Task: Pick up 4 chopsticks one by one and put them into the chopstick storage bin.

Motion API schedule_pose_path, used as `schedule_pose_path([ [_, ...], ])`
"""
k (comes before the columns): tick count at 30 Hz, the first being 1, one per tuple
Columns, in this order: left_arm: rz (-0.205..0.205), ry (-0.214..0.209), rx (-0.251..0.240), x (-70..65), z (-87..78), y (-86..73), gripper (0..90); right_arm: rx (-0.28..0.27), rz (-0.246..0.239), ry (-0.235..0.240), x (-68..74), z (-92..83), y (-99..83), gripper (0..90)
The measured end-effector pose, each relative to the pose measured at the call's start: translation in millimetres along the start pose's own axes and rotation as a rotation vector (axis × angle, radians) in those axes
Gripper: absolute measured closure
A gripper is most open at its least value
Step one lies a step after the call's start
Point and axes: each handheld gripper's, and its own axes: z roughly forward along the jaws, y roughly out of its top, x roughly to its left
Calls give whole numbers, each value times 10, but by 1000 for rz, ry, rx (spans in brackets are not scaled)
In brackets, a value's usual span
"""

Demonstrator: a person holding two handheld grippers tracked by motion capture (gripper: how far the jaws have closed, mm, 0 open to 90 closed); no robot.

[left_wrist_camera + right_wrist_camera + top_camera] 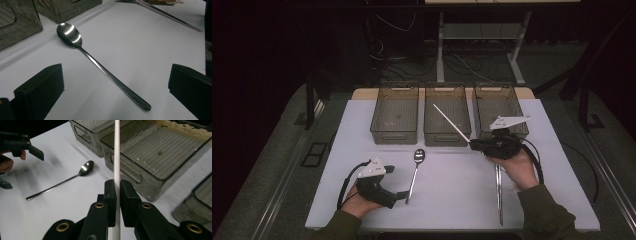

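Observation:
My right gripper (pixel 472 145) is shut on a thin white stick (pixel 451 125) that slants up and left over the middle bin (pixel 447 136). In the right gripper view the stick (pixel 116 152) stands upright, pinched between the two pads of my right gripper (pixel 118 192). A metal spoon (pixel 416 172) lies on the white table (pixel 452 200), bowl towards the bins. My left gripper (pixel 396 182) sits at the spoon's handle end. In the left gripper view the spoon (pixel 100 67) lies between the wide-open jaws of my left gripper (pixel 115 92), untouched.
Three dark see-through bins stand in a row at the back: left (pixel 395 136), middle and right (pixel 507 100). A pair of metal chopsticks (pixel 498 192) lies on the table under my right hand. The table's front edge is close to both forearms.

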Motion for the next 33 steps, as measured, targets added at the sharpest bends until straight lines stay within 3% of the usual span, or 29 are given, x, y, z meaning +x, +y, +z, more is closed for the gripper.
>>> schedule_pose_path([
  [14, -3, -4, -6, -13, 8, 2, 0, 33, 15, 2, 46, 305, 367, 845],
  [26, 3, -9, -3, -9, 13, 6, 0, 11, 30, -5, 83, 493, 721, 846],
  [33, -1, -10, -10, -7, 12, 7, 0, -5, 66, -11, 105, 638, 959, 845],
])
